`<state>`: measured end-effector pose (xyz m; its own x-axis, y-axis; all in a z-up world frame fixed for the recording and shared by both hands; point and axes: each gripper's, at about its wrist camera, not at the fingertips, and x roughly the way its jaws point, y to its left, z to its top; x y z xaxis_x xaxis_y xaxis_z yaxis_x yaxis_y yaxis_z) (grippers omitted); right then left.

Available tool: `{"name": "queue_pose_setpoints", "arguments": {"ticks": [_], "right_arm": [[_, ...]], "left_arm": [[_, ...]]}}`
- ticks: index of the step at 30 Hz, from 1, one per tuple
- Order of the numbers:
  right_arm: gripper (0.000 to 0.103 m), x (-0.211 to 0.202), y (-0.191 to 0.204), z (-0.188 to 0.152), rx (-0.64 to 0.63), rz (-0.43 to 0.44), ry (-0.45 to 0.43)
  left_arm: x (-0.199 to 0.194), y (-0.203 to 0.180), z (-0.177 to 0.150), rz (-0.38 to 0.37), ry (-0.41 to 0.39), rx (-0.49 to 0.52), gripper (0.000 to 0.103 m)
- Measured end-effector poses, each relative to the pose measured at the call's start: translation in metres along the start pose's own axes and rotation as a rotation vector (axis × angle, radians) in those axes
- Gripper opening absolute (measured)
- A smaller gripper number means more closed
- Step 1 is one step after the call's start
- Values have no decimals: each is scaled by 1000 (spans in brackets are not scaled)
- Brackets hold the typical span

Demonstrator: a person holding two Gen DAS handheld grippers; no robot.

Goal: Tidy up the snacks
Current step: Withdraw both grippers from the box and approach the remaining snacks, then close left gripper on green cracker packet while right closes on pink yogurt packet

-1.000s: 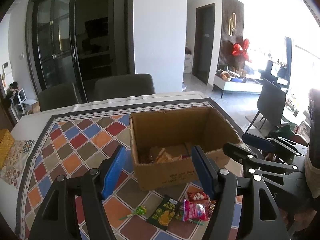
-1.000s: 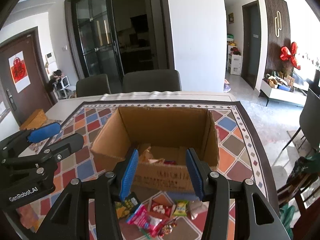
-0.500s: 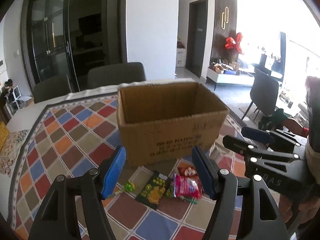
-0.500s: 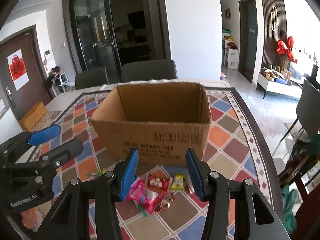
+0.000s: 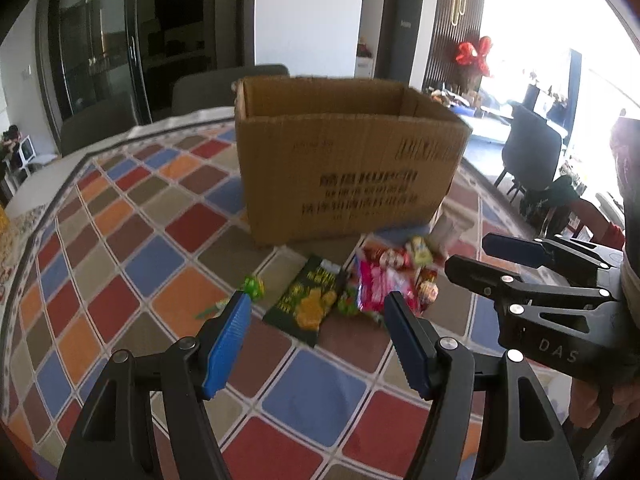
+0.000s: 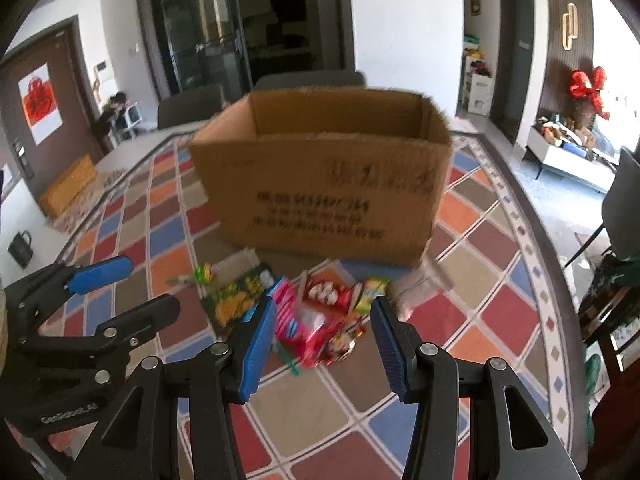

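Note:
An open cardboard box (image 5: 344, 172) stands on the patterned tablecloth; it also shows in the right wrist view (image 6: 320, 188). A pile of snacks lies in front of it: a dark green packet (image 5: 308, 300), a pink packet (image 5: 380, 284), a red packet (image 6: 326, 292), a small yellow packet (image 6: 370, 290) and a green lollipop (image 5: 252, 286). My left gripper (image 5: 318, 320) is open and empty just in front of the green packet. My right gripper (image 6: 324, 316) is open and empty, low over the pink packet (image 6: 300, 320).
The checkered tablecloth (image 5: 132, 240) covers a round table whose edge curves close on the right (image 6: 536, 240). Grey chairs (image 6: 312, 78) stand behind the box. A yellow box (image 6: 70, 190) lies at the far left. A dark chair (image 5: 532, 148) stands off to the right.
Both grippers have come down and closer to the table. The view has dropped from above the box to level with its front wall. Both grippers stay open.

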<state>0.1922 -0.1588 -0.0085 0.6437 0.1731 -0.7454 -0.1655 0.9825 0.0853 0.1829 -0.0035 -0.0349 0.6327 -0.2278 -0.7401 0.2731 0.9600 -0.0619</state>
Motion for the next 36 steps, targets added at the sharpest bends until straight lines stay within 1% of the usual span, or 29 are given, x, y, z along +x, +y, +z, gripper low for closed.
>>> {"name": "queue_pose_setpoints", "arguments": {"ticks": [6, 11, 15, 18, 23, 26, 34, 36], "right_arm": [[50, 20, 10, -10, -18, 32, 76], [50, 40, 15, -14, -57, 43, 144], [50, 53, 19, -12, -101, 28, 170], [50, 64, 22, -12, -126, 33, 201], [50, 76, 24, -14, -161, 27, 227], [50, 82, 24, -13, -170, 29, 243], [50, 95, 22, -12, -203, 14, 274], [50, 97, 24, -12, -222, 12, 268]], "left_arm": [[11, 8, -7, -12, 34, -1, 68], [27, 10, -8, -34, 74, 52, 68], [44, 15, -5, -69, 121, 74, 67], [53, 16, -1, -72, 141, 103, 67], [70, 12, 5, -95, 186, 181, 67], [79, 8, 5, -93, 212, 230, 67], [100, 9, 7, -101, 261, 262, 66], [104, 9, 7, -99, 268, 265, 66]]}}
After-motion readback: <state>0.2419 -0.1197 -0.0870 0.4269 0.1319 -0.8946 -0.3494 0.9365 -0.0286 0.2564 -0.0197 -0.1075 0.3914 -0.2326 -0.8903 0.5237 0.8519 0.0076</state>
